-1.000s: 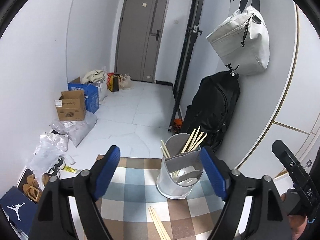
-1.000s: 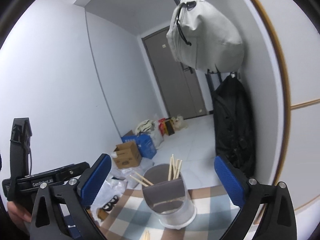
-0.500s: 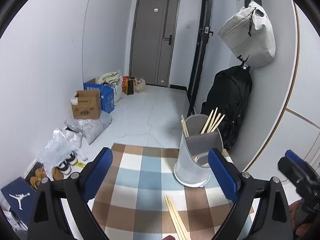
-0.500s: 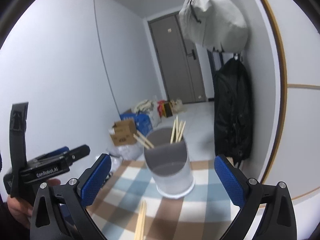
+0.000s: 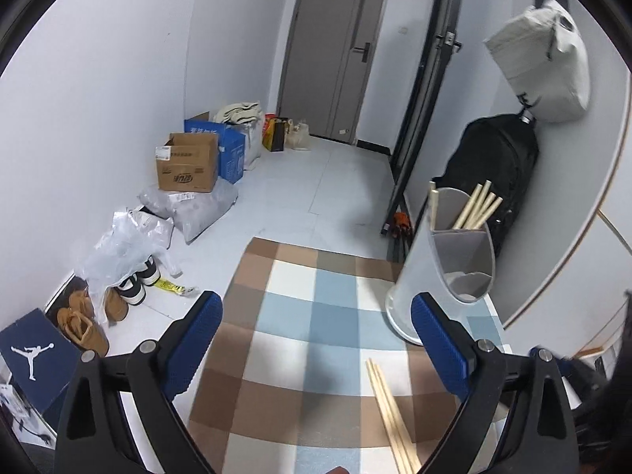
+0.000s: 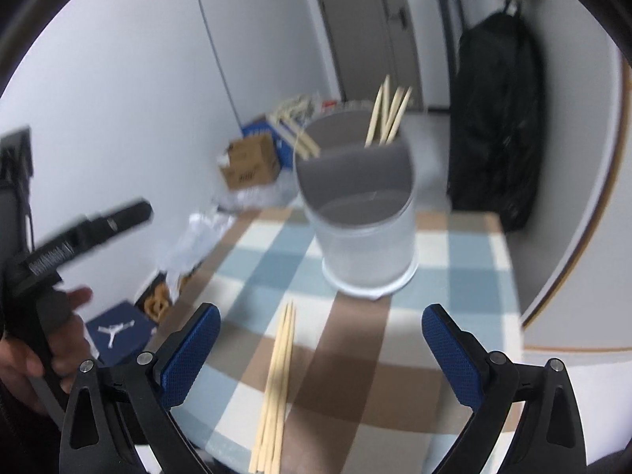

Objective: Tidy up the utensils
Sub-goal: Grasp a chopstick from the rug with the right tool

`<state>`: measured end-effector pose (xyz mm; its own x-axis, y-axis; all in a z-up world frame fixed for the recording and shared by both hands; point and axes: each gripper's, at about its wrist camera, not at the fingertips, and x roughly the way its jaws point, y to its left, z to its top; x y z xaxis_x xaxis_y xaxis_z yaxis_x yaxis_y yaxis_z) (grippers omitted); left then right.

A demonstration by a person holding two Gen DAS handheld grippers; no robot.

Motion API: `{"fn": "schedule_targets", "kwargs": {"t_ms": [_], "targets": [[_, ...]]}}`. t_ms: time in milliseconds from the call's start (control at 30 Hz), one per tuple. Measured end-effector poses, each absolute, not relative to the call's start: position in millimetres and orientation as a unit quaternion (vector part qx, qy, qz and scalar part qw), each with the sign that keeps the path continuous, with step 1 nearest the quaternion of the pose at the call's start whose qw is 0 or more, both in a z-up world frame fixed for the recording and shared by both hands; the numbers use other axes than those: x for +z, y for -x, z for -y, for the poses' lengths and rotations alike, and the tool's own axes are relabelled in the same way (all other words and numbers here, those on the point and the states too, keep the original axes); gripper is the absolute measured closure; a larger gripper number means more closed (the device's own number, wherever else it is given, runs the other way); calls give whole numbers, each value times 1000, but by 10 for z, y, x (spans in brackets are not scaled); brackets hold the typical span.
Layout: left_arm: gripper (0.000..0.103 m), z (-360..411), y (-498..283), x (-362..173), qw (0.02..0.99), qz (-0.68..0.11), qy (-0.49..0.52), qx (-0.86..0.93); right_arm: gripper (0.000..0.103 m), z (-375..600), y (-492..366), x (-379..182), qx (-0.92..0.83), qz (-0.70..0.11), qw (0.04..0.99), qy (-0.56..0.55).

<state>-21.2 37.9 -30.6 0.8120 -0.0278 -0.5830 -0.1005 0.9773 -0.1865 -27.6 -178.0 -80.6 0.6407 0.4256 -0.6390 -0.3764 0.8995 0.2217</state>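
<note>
A grey divided utensil holder stands at the far right of a checked tablecloth, with several wooden chopsticks upright in its back compartments. A bundle of loose chopsticks lies flat on the cloth in front of it. My left gripper is open and empty above the cloth, left of the holder. My right gripper is open and empty, with the loose chopsticks lying between and below its blue pads. The left gripper's body shows at the left of the right wrist view.
The checked tablecloth covers a small table beside a white wall. A black backpack and a white bag hang behind the holder. Boxes, bags and shoes lie on the floor to the left.
Both grippers have drawn back and tilted down, so the holder shifted away and the loose chopsticks came into fuller view. The right wrist view is blurred by motion. Both stayed open.
</note>
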Motion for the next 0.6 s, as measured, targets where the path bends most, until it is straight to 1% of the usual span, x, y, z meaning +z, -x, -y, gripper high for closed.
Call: {"fn": "schedule_targets", "kwargs": {"t_ms": [33,67,100,133,200,300,367,433,567,600], "targets": [[9,-412,203,-318,946,-307,106,24,13,1714,224,-879,227,-377,898,-30],[9,-444,187,-335,944,-312,106,27,17,1650,174,-946,228,-392,891,-24],[9,-464,177,-358,942,-315,109,28,26,1596,133,-1007,227,-403,886,-22],[9,-504,159,-380,940,-320,115,28,32,1551,97,-1060,228,-413,881,-21],[9,-569,141,-408,936,-328,124,31,36,1438,15,-1177,235,-436,868,-21],[9,-666,141,-437,931,-336,136,37,37,1301,-82,-1293,236,-455,858,-16],[9,-740,122,-460,928,-341,145,41,41,1196,-168,-1378,237,-470,850,-6],[9,-794,112,-475,925,-345,153,43,50,1118,-234,-1438,234,-484,843,3],[9,-870,81,-489,919,-353,171,43,52,971,-365,-1539,233,-505,831,19],[9,-886,73,-494,918,-355,174,45,56,934,-391,-1559,233,-509,829,24]]}}
